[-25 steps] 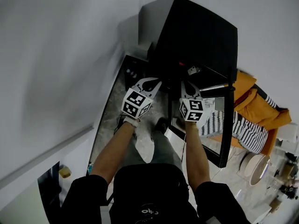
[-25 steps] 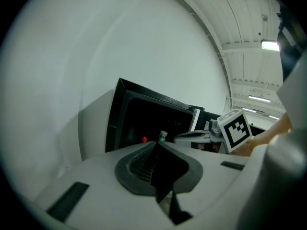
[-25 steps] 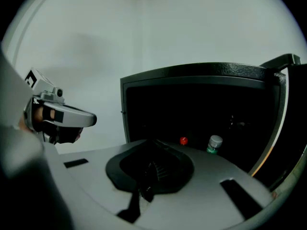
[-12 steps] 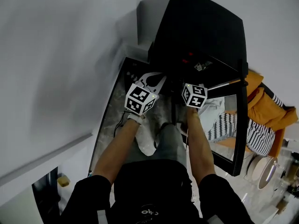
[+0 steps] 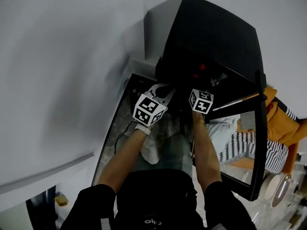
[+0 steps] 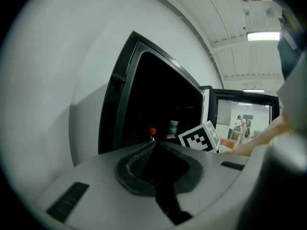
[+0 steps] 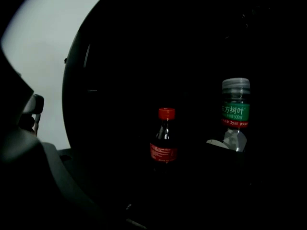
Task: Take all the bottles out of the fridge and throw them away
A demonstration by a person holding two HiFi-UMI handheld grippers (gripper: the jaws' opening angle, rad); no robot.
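A black fridge [image 5: 211, 37] stands open, its inside dark. A cola bottle [image 7: 164, 140] with a red cap stands upright inside, and a water bottle [image 7: 235, 114] with a green label is to its right. The left gripper view shows the same red cap [image 6: 152, 131] and green-labelled bottle [image 6: 173, 128]. My right gripper [image 5: 203, 86] points into the fridge mouth a little short of the bottles; its jaws are opening with nothing between them. My left gripper [image 5: 160, 91] hangs just left of it, outside the fridge, shut and empty.
The glass fridge door [image 5: 249, 143] is swung wide to the right and reflects the room. A pale wall [image 5: 62, 71] runs close along the left. An orange cloth [image 5: 288, 128] lies beyond the door on the right.
The fridge door has swung further open to the right. My right gripper has come off the door edge and moved in front of the fridge opening. The left gripper has drifted slightly right.
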